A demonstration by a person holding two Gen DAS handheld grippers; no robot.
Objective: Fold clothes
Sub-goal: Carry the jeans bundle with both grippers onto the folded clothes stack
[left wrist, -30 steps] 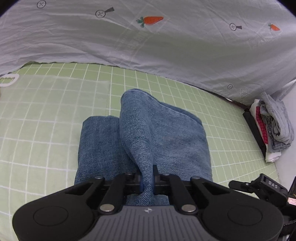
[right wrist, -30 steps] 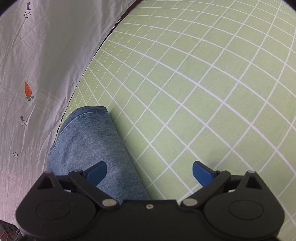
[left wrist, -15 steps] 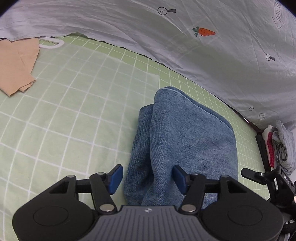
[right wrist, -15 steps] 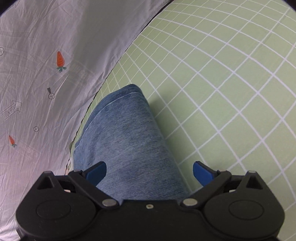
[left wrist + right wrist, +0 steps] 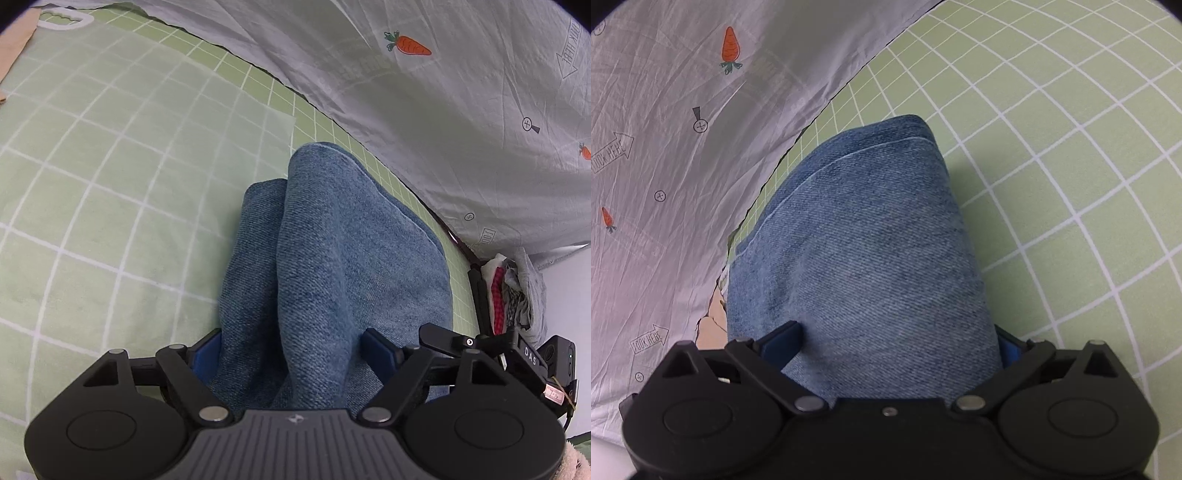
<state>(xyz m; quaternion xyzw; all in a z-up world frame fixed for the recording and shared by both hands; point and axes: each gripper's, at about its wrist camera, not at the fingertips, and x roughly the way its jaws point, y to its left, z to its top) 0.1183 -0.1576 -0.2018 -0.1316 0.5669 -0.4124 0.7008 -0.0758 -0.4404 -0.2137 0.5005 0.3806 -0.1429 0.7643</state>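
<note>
A pair of blue jeans (image 5: 332, 240) lies folded into a thick bundle on the green grid mat (image 5: 110, 184). My left gripper (image 5: 293, 352) sits low over its near end. Its jaws are opening, with two denim folds between the blue pads (image 5: 380, 350); the left pad is half hidden by cloth. In the right wrist view the same jeans (image 5: 871, 229) fill the gap of my right gripper (image 5: 895, 345). That gripper's jaws stand wide, one pad (image 5: 783, 343) at each side of the bundle.
A grey sheet printed with carrots (image 5: 443, 92) hangs along the mat's far edge (image 5: 665, 147). A pile of other clothes (image 5: 513, 291) lies at the right, with a black device (image 5: 524, 354) in front of it. A white hanger (image 5: 62, 20) and tan cloth (image 5: 14, 55) lie far left.
The left gripper, shut on a raised denim fold a second ago, has opened and sunk over the jeans. The right gripper has slid sideways until the bundle lies between its fingers.
</note>
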